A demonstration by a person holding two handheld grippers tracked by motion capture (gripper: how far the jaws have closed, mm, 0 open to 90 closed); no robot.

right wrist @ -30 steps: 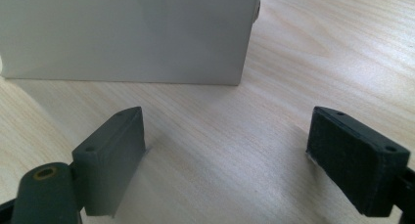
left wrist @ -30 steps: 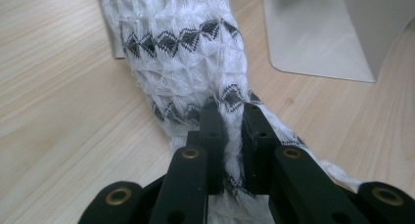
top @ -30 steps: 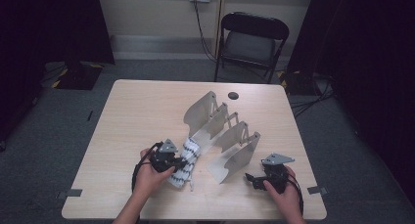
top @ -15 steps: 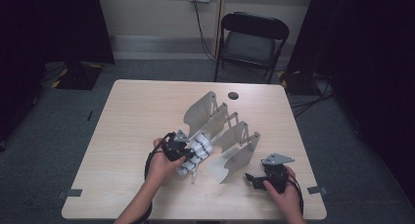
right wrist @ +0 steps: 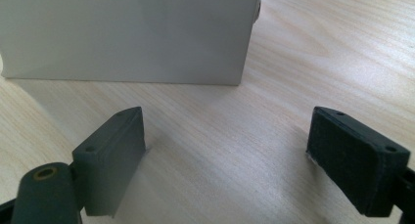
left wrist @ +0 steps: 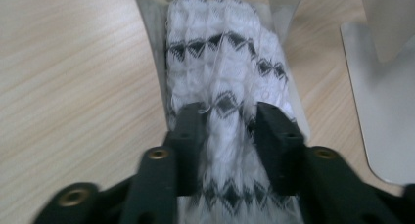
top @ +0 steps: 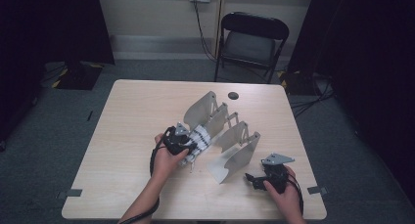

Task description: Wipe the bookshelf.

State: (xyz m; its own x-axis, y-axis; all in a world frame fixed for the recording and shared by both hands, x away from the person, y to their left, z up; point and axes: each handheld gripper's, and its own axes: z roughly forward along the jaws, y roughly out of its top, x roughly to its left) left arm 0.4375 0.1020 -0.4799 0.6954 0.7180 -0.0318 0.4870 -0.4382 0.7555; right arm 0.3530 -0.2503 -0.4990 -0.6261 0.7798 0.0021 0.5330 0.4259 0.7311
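Note:
A white knitted sock [top: 199, 136] with black diamond bands is pulled over one curved plate of a grey metal rack [top: 234, 153] in the middle of the table. My left gripper [top: 190, 146] sits at the sock's near end. In the left gripper view its jaws have just been opening: the left gripper [left wrist: 227, 131] stands part open, the sock [left wrist: 215, 53] bunched loosely between the pads. My right gripper [top: 252, 179] rests near the table's front right; in its own view the right gripper [right wrist: 227, 145] is wide open over bare wood, facing a grey plate [right wrist: 127, 33].
A small black round disc [top: 233, 95] lies near the table's far edge. A black folding chair [top: 252, 38] stands behind the table. The light wooden table [top: 127, 121] has bare wood on its left half. Another grey plate [left wrist: 386, 87] stands right of the sock.
My left hand has slid up and to the right along the sock toward the rack, and its jaws have parted. The right hand has stayed in place.

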